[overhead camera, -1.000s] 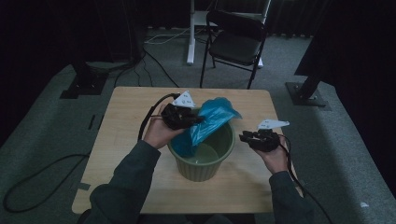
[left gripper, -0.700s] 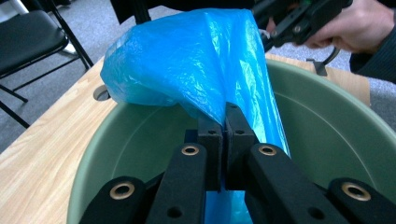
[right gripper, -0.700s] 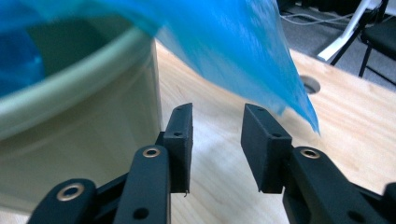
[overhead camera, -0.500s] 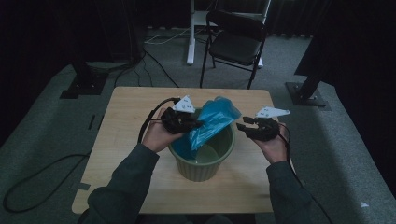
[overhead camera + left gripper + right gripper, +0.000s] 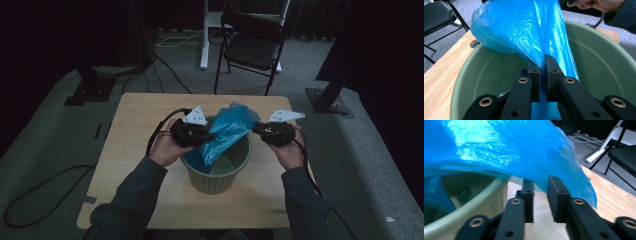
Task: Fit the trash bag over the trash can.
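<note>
Table [image 5: 130,150]: light wood, bearing the whole job; a black folding chair [image 5: 252,45] stands on the floor well beyond its far edge.
Bin [image 5: 220,175]: a round green tub on the table between the two hands, mouth up. It looks empty apart from the liner (its floor shows pale in the right gripper view).
Bag [image 5: 227,132]: a blue plastic liner, one end hanging down inside the bin, the rest rising out over the far rim and ballooning toward the right hand.
Left gripper [image 5: 205,136]: at the near-left rim, jaws nearly together and pinching a fold of the bag just above the bin's inside wall, as the left gripper view shows [image 5: 543,75].
Right gripper [image 5: 257,130]: just beside the right rim, at the bag's loose edge. Its jaws have just been closing, yet a gap remains; the film drapes over and ahead of the tips [image 5: 541,192], and I see no pinch on it.
Step in hand: judging by this, opening the bag's mouth to line the bin.
Doing it well: hold the left pinch as the anchor. Push the right jaws past the hem so they catch one layer only. Close fully, then draw outward and down over the rim without jerking, since thin film tears or slips.
</note>
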